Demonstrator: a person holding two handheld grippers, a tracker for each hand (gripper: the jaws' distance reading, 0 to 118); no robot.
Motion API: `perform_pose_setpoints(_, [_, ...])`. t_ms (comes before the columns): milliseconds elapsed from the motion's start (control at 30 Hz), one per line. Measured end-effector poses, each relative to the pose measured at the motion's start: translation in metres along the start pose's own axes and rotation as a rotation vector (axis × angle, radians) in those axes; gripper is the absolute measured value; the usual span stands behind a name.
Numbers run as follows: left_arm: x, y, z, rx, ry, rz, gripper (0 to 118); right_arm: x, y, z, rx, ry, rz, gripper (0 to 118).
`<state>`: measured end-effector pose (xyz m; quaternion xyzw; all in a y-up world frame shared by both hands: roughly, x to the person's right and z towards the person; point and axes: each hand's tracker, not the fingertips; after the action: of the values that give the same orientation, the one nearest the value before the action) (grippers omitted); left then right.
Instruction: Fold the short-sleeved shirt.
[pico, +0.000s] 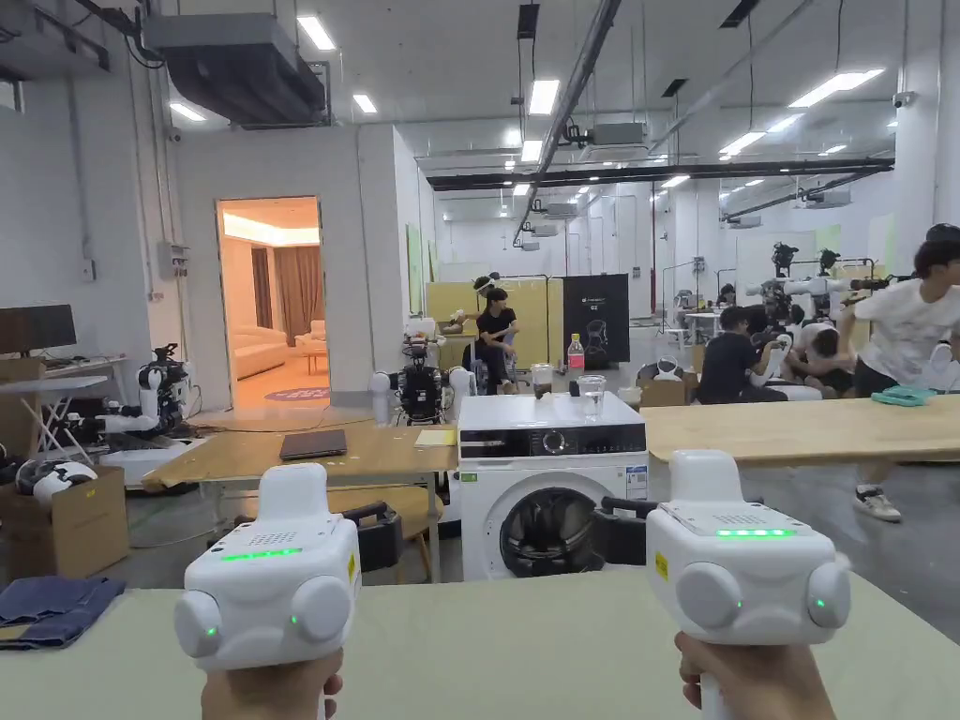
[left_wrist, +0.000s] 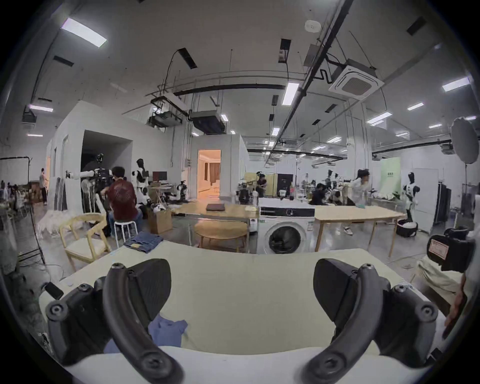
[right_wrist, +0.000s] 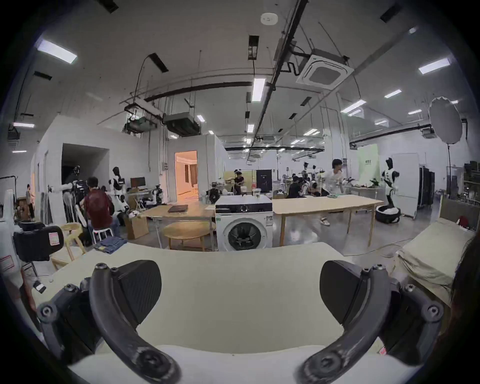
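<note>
Nothing folded yet, by the look of it. Left gripper held level above the pale green bench, jaws spread wide with nothing between them. Right gripper likewise wide apart and empty over the same bench. Both held up side by side in the head view, each in a hand, bodies toward the camera.

A crumpled piece of blue cloth lying on the bench near the left gripper's left jaw, low in the left gripper view; probably the short-sleeved shirt, though too little visible to be sure of sleeves or collar. Apart from either gripper's pads, not grasped.

All still ahead, judged from this: reaching down to the cloth, spreading it flat, folding sleeves and body.

Folded blue jeans at the bench's far left corner, well apart from the blue cloth. Beyond the bench, a white washing machine with a clear cup and a bottle on top; contents of the drum too dark to tell. A cardboard box on the floor at left, with something white on top.
</note>
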<state>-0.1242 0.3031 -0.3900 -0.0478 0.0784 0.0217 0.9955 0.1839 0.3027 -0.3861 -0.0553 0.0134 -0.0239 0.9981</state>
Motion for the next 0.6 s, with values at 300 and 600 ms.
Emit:
perform_pose_setpoints(300, [-0.001, -0.001, 0.000, -0.024, -0.006, 0.042, 110, 0.007, -0.001, -0.003, 0.006, -0.003, -0.073, 118])
perform_pose_setpoints(600, [0.016, -0.005, 0.000, -0.048, -0.017, -0.132, 110, 0.010, -0.001, -0.002, 0.005, 0.068, -0.138, 118])
